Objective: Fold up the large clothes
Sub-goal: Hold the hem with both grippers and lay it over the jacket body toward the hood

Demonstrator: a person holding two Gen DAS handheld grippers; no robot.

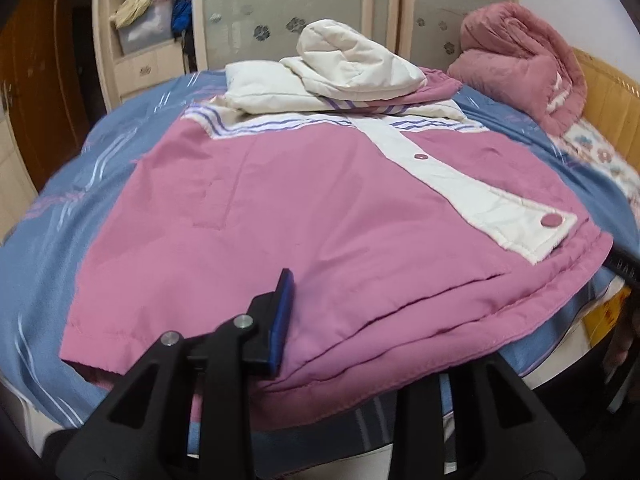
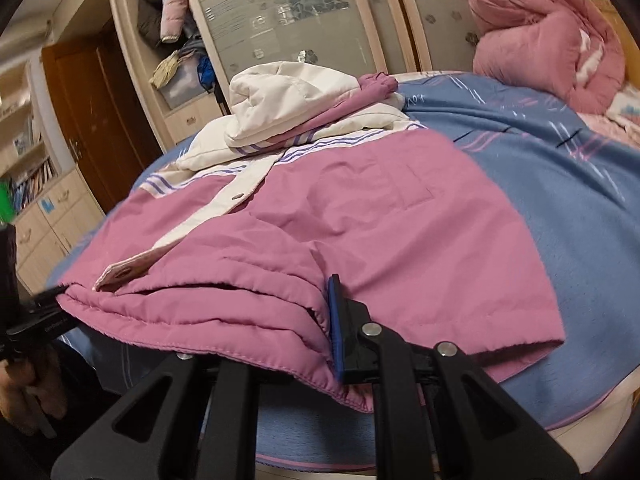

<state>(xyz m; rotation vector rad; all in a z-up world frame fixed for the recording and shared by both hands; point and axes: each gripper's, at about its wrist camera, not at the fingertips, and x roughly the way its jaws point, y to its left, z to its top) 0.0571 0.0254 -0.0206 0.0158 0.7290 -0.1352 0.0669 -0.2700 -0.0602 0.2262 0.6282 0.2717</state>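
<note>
In the left wrist view, a pink and cream jacket (image 1: 320,208) is seen spread flat on a blue bedspread (image 1: 80,208), its cream hood (image 1: 356,60) bunched at the far end and its hem folded in layers at the near edge. The left gripper (image 1: 340,344) is set at that hem: one blue-padded finger (image 1: 282,320) lies on top of the pink cloth, the other is hidden beneath the folds, so the layers are pinched between narrowly parted jaws. A rolled pink quilt (image 1: 520,60) is seen at the far right. In the right wrist view, the same jacket (image 2: 380,216) is seen from the opposite corner (the bedspread (image 2: 560,200) fills the right side). The right gripper (image 2: 304,328) is clamped almost closed on the gathered hem, its visible finger (image 2: 335,320) pressed against the bunched fabric.
</note>
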